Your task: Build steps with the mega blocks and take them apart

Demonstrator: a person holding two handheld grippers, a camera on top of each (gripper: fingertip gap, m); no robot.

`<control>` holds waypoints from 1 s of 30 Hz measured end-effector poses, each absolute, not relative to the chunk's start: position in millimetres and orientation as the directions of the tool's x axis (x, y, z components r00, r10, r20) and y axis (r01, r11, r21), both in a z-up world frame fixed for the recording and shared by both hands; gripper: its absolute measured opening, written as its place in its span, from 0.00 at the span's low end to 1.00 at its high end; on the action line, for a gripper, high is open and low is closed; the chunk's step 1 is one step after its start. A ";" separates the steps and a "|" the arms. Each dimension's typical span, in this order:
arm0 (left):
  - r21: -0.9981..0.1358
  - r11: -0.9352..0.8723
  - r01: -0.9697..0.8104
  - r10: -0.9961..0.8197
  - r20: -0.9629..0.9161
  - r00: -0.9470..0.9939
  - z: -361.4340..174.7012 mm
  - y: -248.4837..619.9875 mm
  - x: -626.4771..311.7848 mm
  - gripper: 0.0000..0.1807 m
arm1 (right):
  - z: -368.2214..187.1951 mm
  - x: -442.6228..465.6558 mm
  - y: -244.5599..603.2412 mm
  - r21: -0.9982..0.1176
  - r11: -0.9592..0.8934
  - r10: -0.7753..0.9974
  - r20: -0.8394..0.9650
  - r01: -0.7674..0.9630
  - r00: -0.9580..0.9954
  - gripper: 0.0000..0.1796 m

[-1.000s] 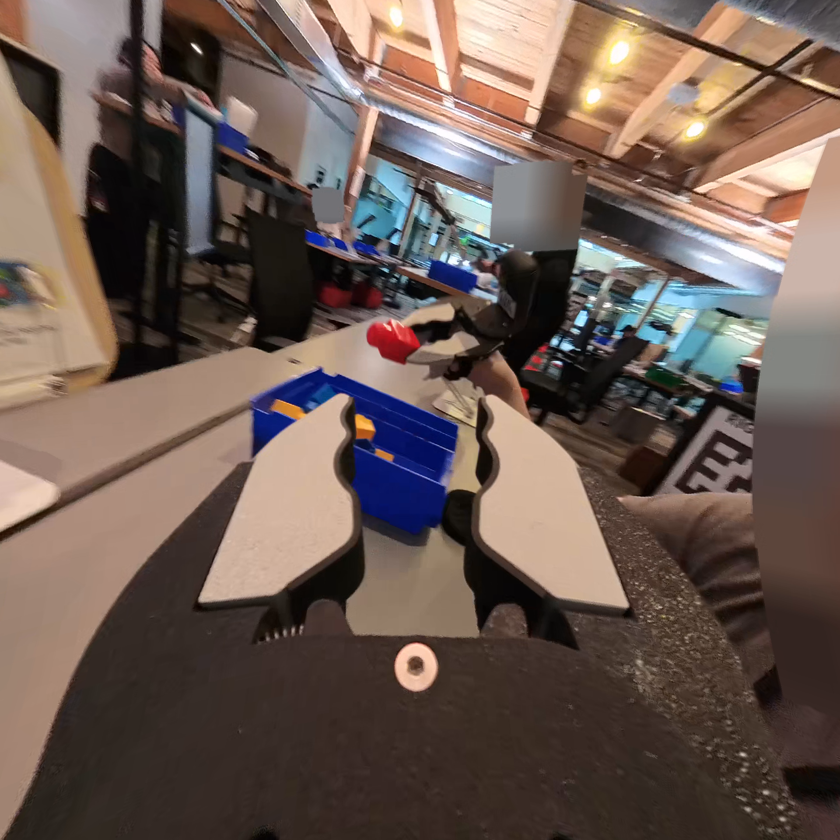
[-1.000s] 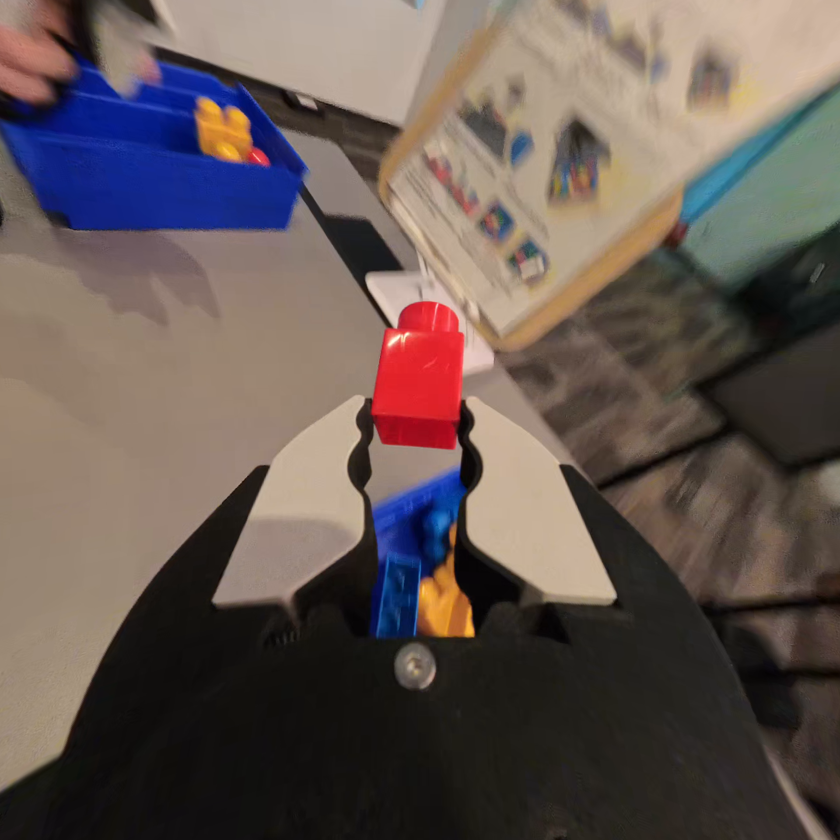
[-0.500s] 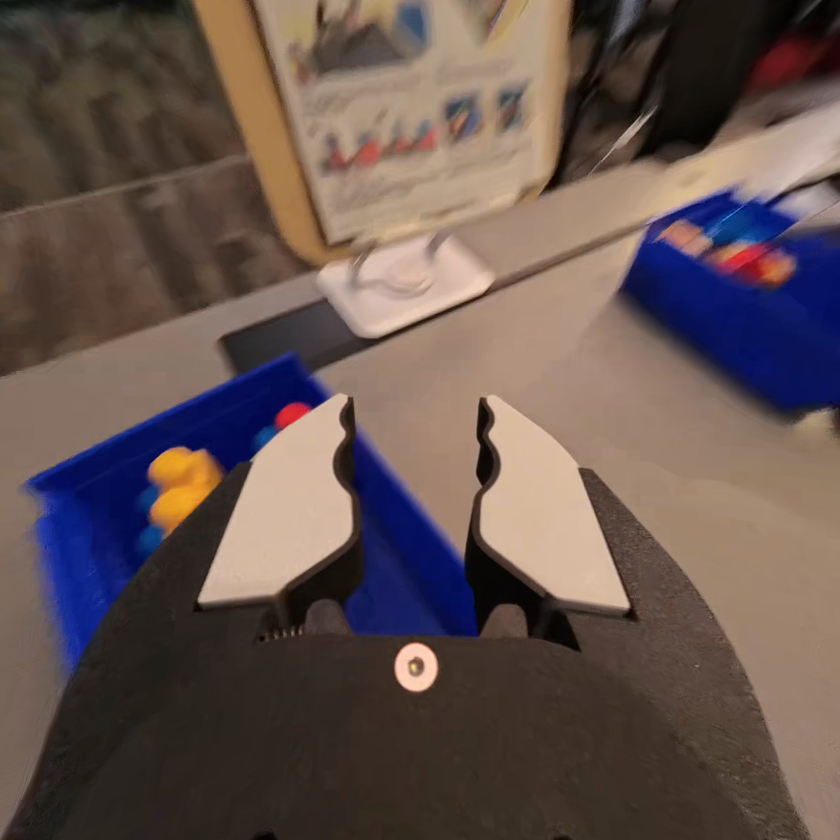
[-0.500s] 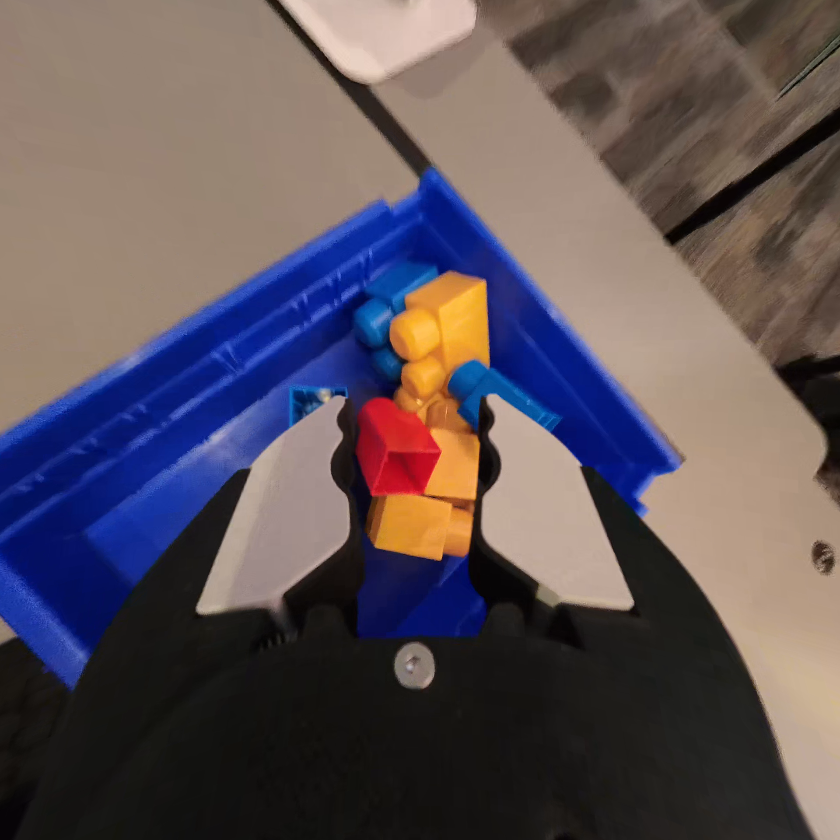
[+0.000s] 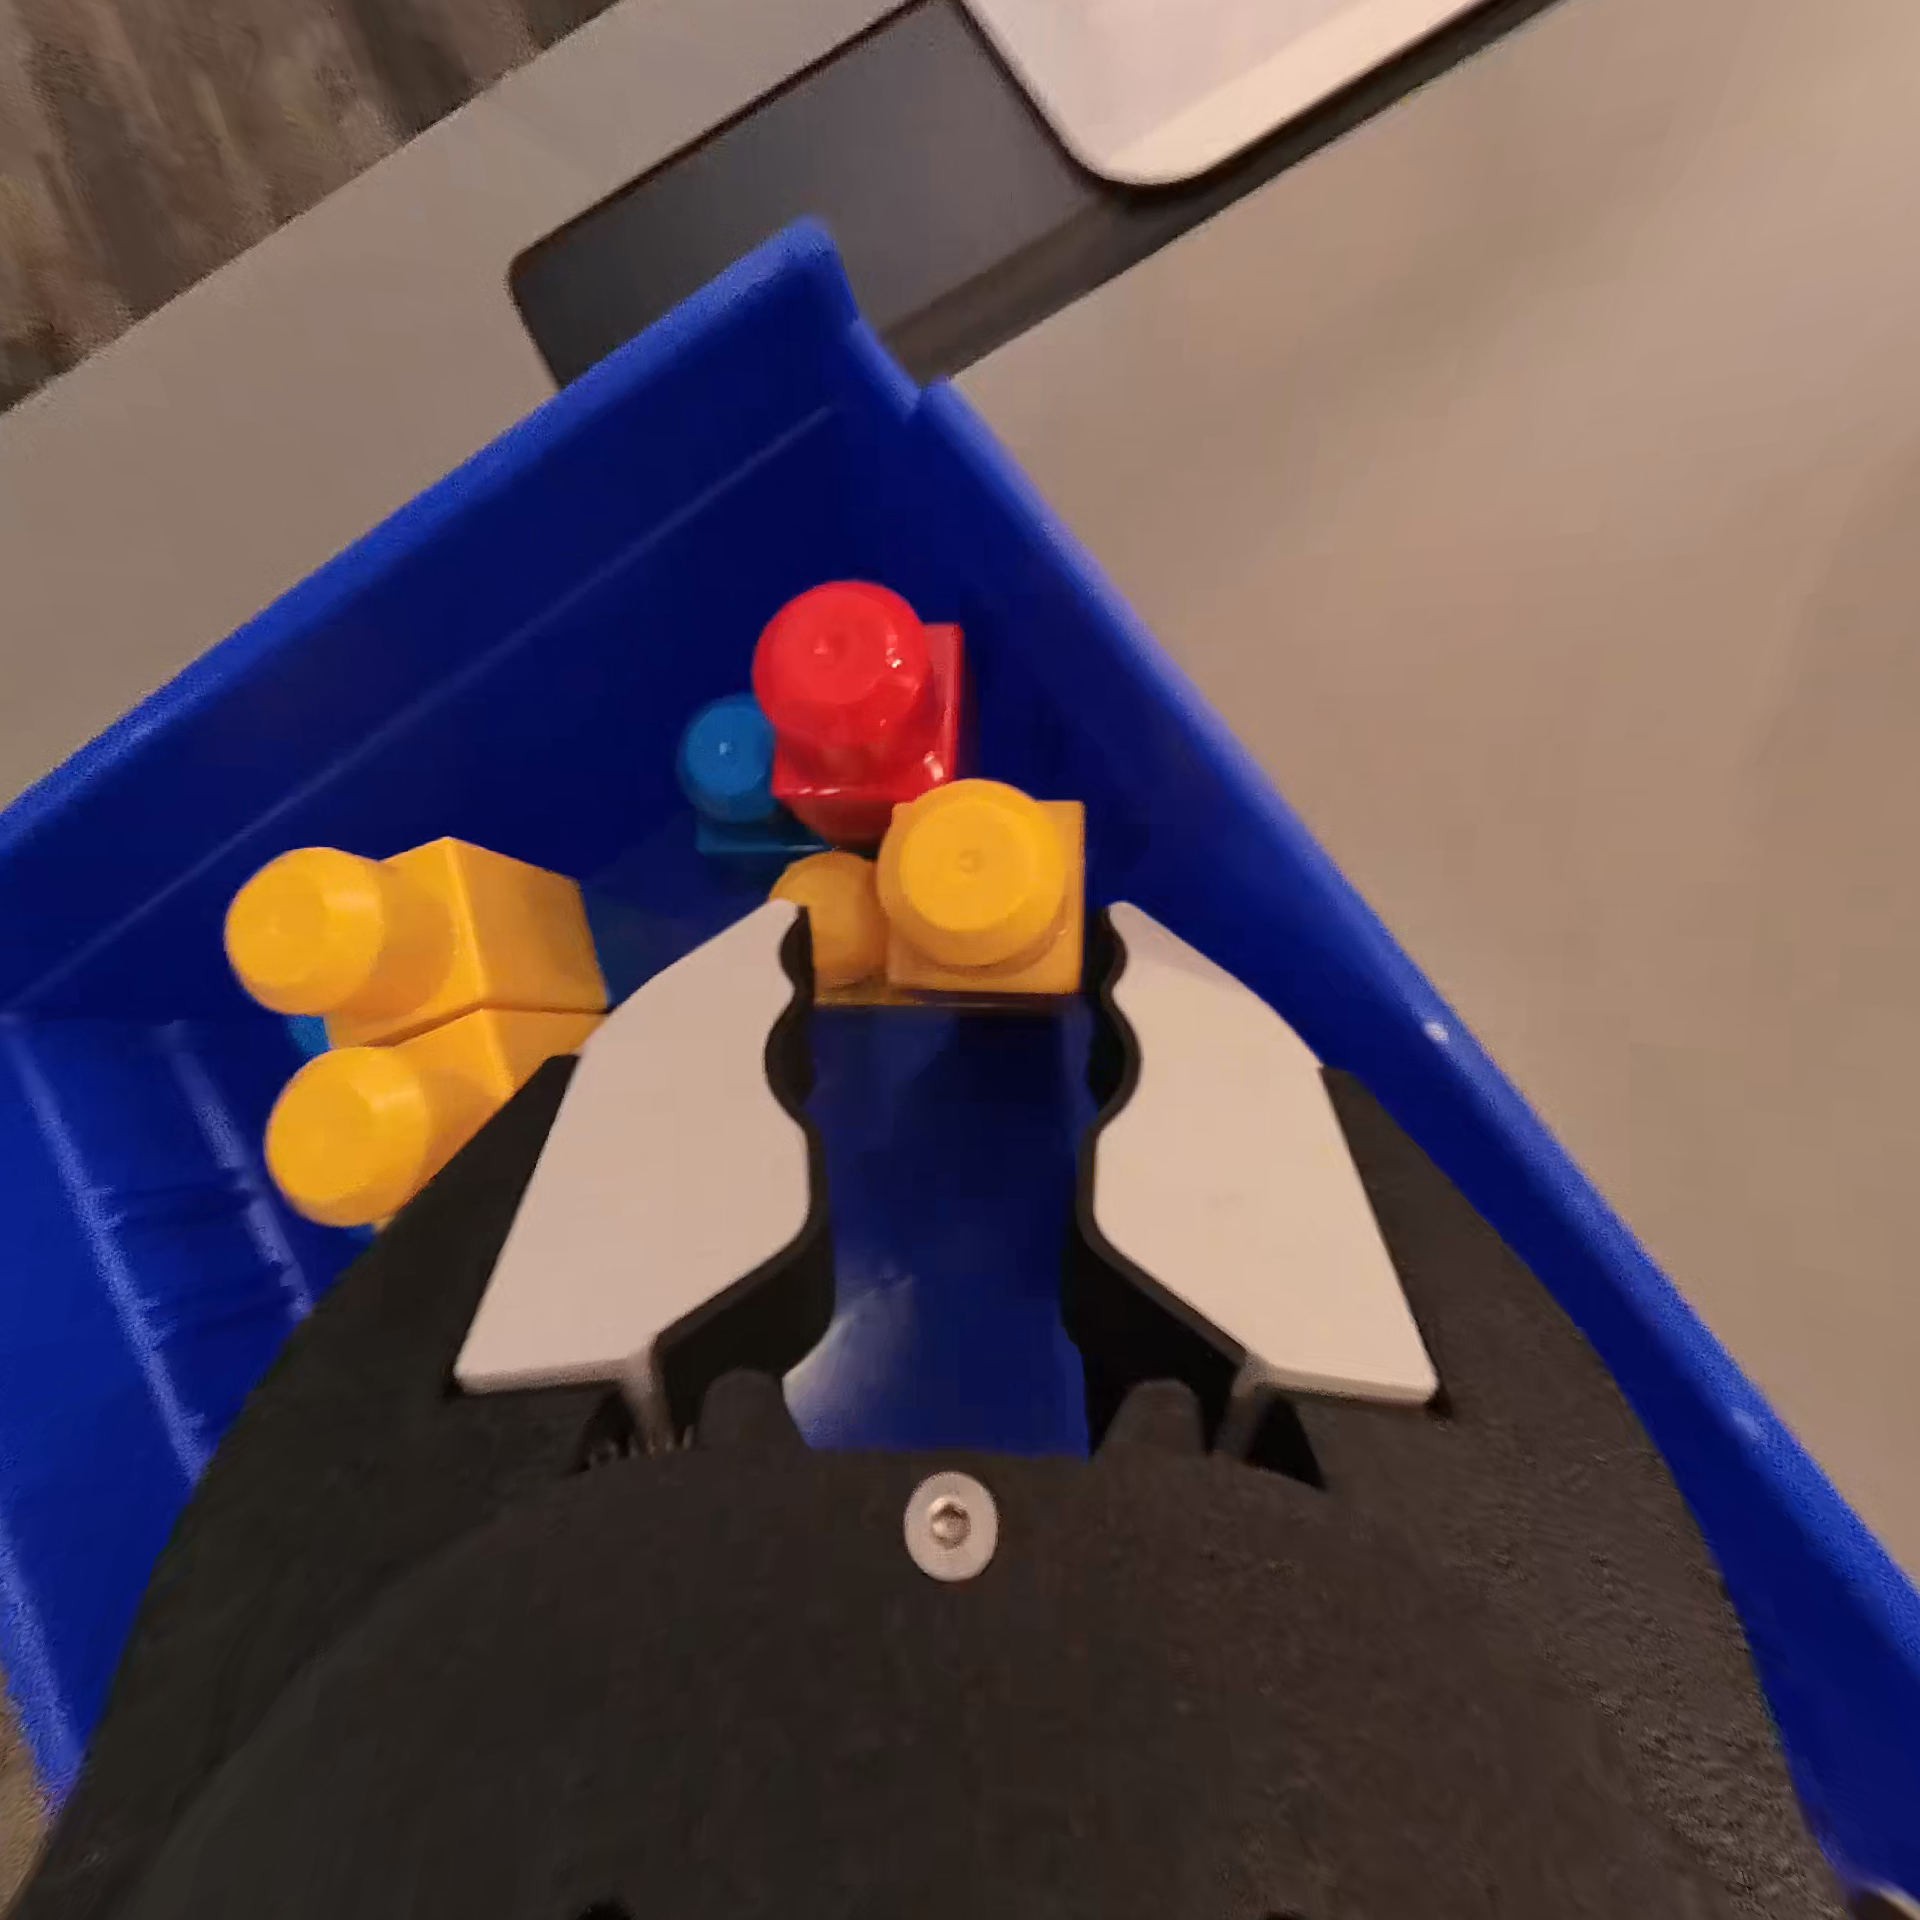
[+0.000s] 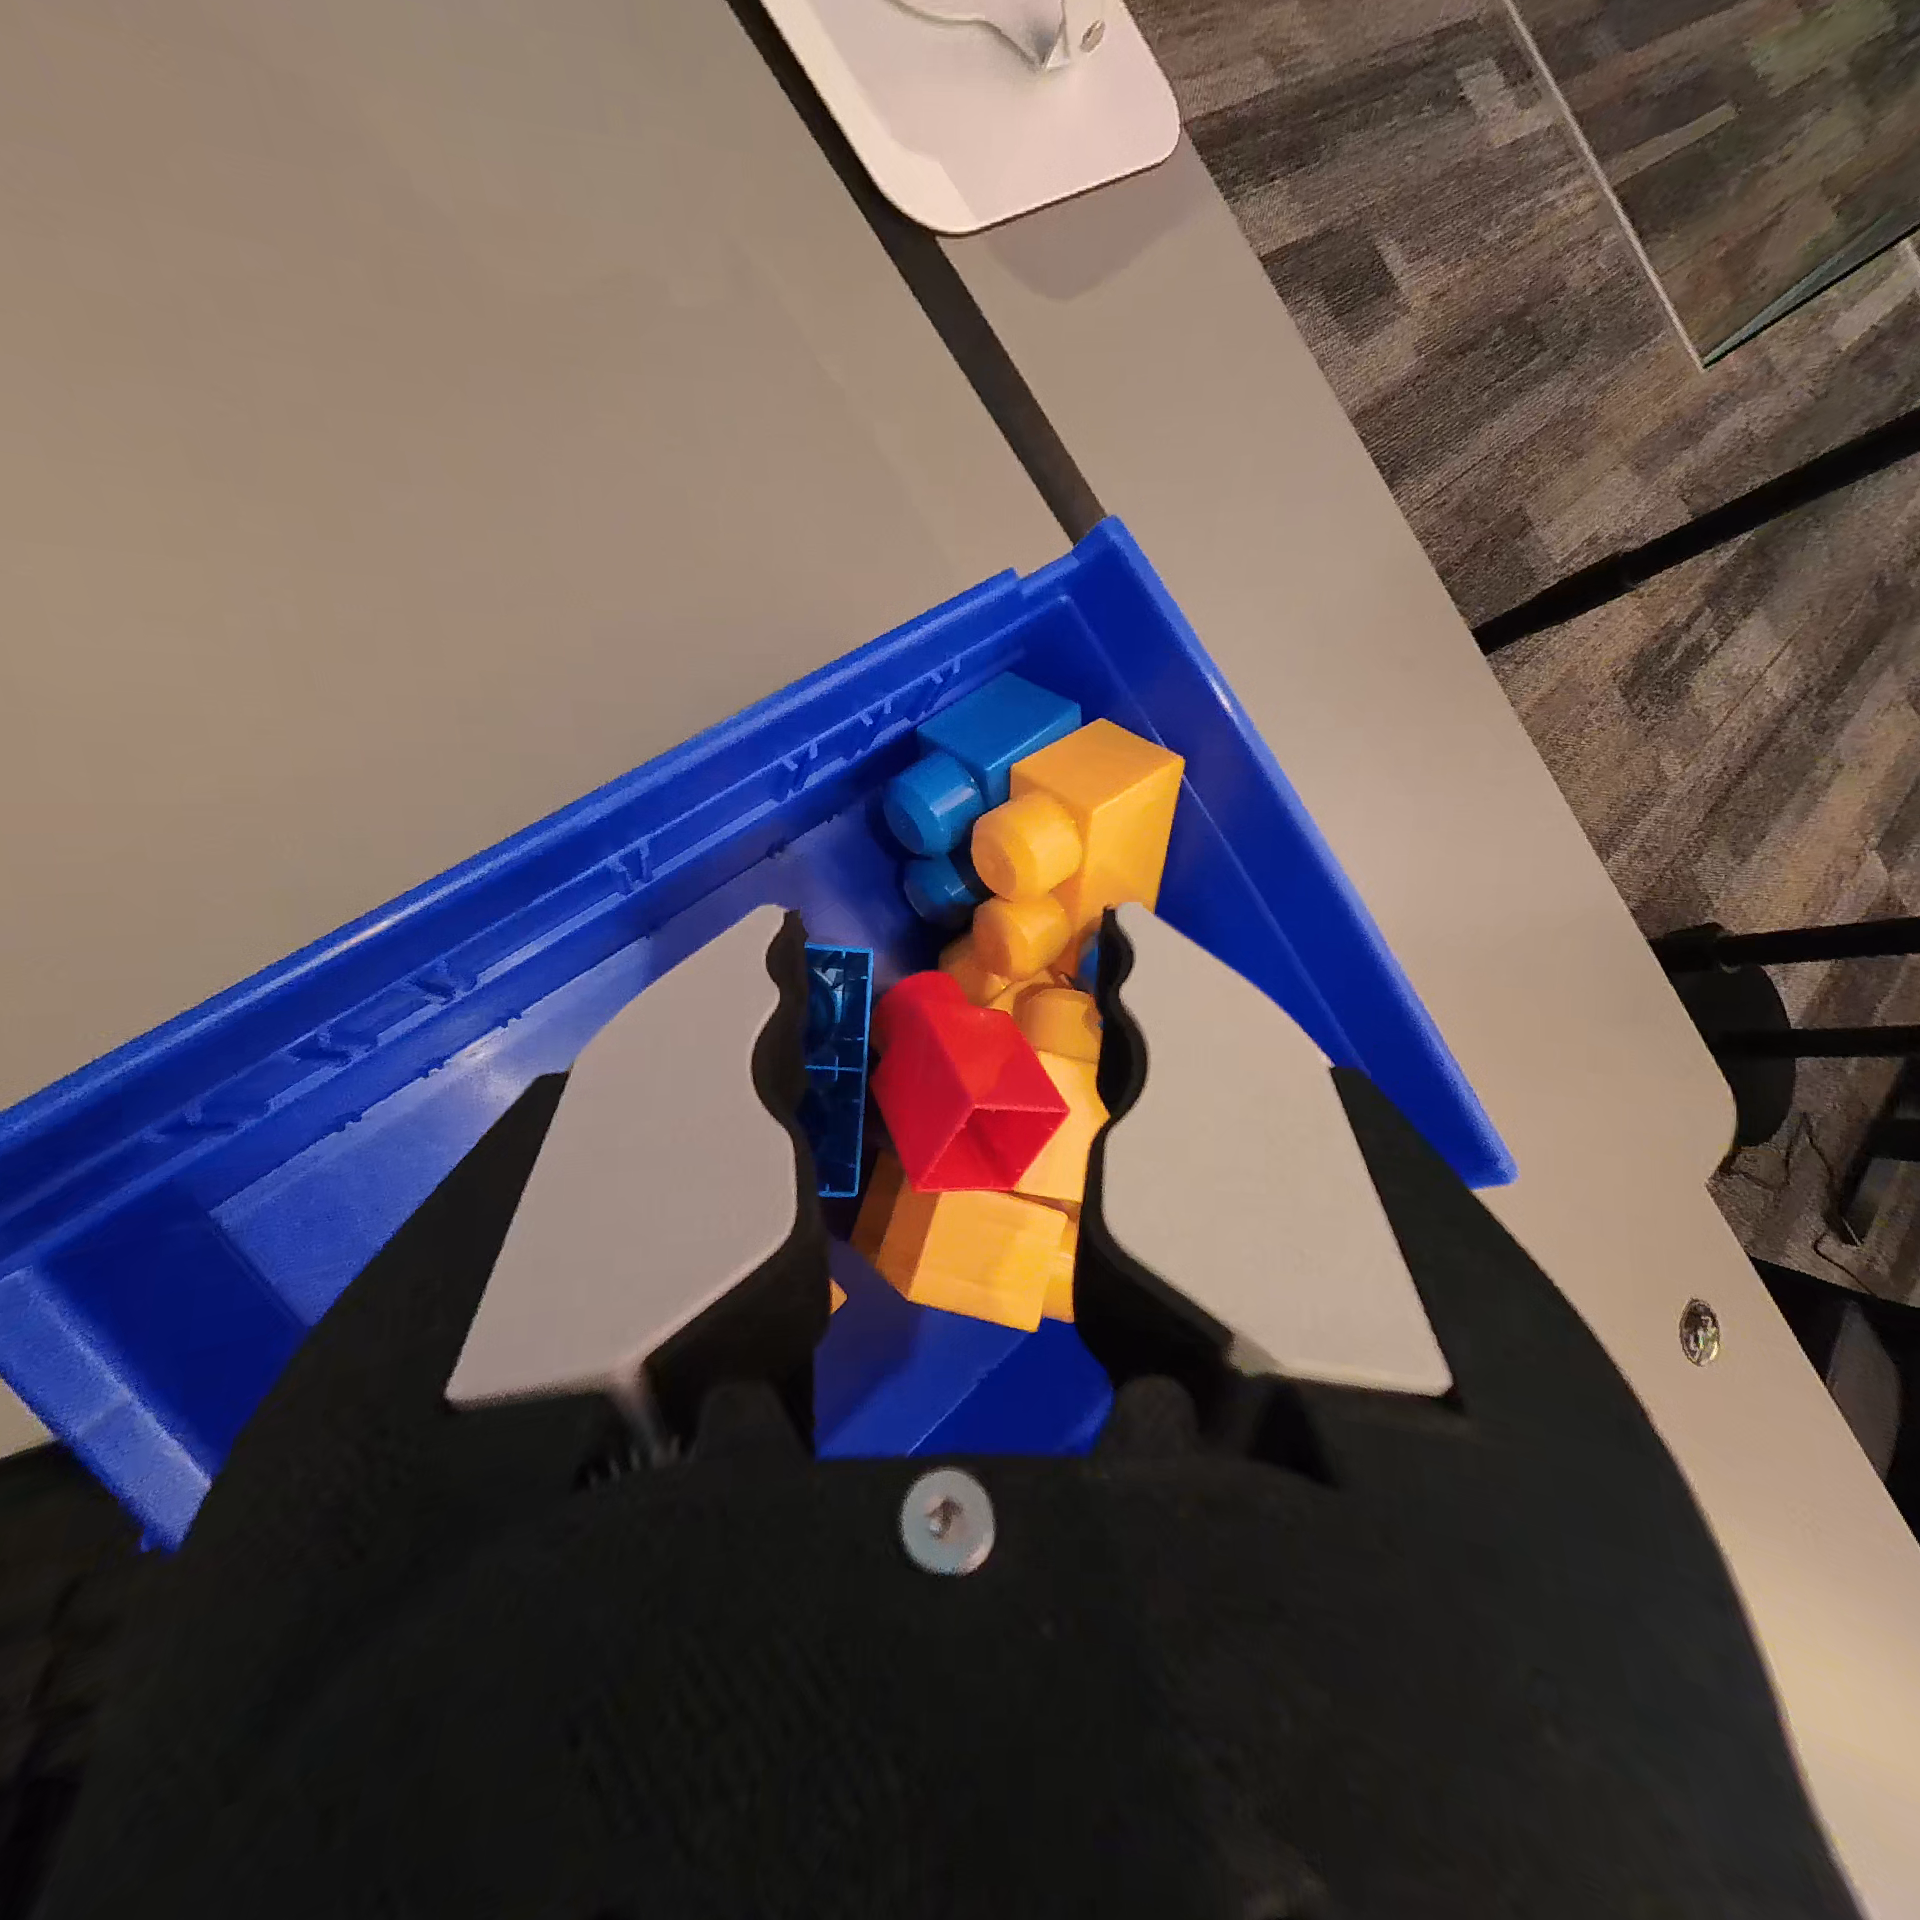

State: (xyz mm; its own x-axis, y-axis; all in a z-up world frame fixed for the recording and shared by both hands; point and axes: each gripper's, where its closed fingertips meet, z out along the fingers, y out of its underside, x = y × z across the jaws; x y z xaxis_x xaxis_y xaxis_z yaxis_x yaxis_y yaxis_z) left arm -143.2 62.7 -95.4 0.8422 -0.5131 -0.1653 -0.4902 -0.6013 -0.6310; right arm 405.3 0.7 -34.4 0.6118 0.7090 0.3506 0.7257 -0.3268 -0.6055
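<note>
Both grippers agape — nothing held

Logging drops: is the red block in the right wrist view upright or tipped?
Tipped. The red block lies on yellow blocks inside the blue bin, its hollow underside facing the camera.

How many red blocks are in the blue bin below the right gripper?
1. The red block lies tipped on the yellow blocks in the blue bin, seen between the open right gripper fingers. More could be hidden under the pile or gripper.
</note>
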 end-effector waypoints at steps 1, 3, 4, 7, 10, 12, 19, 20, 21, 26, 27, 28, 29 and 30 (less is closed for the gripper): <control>-0.611 -0.597 -0.520 -0.519 -0.201 0.831 -98.2 63.0 -144.5 0.23 | -35.3 404.4 0.8 -0.602 -0.327 0.712 0.350 0.728 0.609 0.31; -0.611 -0.576 -0.543 -0.514 -0.245 0.822 -93.7 65.4 -144.6 0.21 | -35.1 402.2 0.5 -0.602 -0.321 0.716 0.350 0.731 0.604 0.30; -0.621 -0.568 -0.540 -0.500 -0.260 0.826 -86.6 66.6 -146.2 0.21 | -34.3 401.2 0.3 -0.604 -0.319 0.717 0.350 0.730 0.603 0.30; -0.721 -0.518 -0.460 -0.441 -0.236 0.866 -43.0 62.6 -151.5 0.21 | -27.7 399.1 1.1 -0.608 -0.302 0.704 0.377 0.734 0.602 0.30; -0.867 -0.389 -0.312 -0.425 -0.132 0.896 24.7 43.3 -140.0 0.20 | -5.1 384.6 4.6 -0.643 -0.234 0.659 0.446 0.729 0.605 0.31; -0.953 -0.260 -0.155 -0.545 0.012 0.838 73.2 20.0 -100.1 0.20 | 20.9 355.3 3.7 -0.695 -0.117 0.624 0.505 0.710 0.596 0.30; -0.906 -0.359 0.226 -0.870 0.412 0.270 125.7 -63.3 72.3 0.20 | 86.4 190.4 -68.5 -0.807 0.412 0.597 0.590 0.424 0.543 0.42; -0.892 -0.391 0.229 -0.870 0.439 0.226 122.3 -69.7 87.9 0.20 | 86.7 176.0 -79.5 -0.805 0.445 0.601 0.594 0.393 0.536 0.43; -0.880 -0.418 0.226 -0.868 0.460 0.185 118.5 -76.3 101.8 0.20 | 86.7 166.0 -87.0 -0.802 0.469 0.596 0.596 0.369 0.538 0.44; -0.832 -0.505 0.229 -0.848 0.528 0.046 108.9 -99.5 141.8 0.20 | 73.1 148.8 -96.8 -0.770 0.513 0.574 0.636 0.379 0.515 0.33; -0.845 -0.479 0.238 -0.864 0.502 0.045 110.3 -99.8 142.5 0.20 | 73.2 151.1 -96.5 -0.757 0.525 0.563 0.652 0.389 0.508 0.24; -0.873 -0.438 0.214 -0.886 0.459 0.060 109.2 -99.5 143.0 0.21 | 76.1 154.4 -96.1 -0.760 0.526 0.568 0.649 0.383 0.506 0.22; -0.906 -0.382 0.184 -0.912 0.401 0.084 107.8 -98.0 142.0 0.24 | 78.0 156.7 -97.0 -0.798 0.491 0.627 0.602 0.349 0.494 0.21; -0.932 -0.325 0.160 -0.931 0.345 0.121 106.5 -94.9 140.0 0.32 | 81.0 158.6 -98.9 -0.862 0.422 0.717 0.508 0.282 0.478 0.21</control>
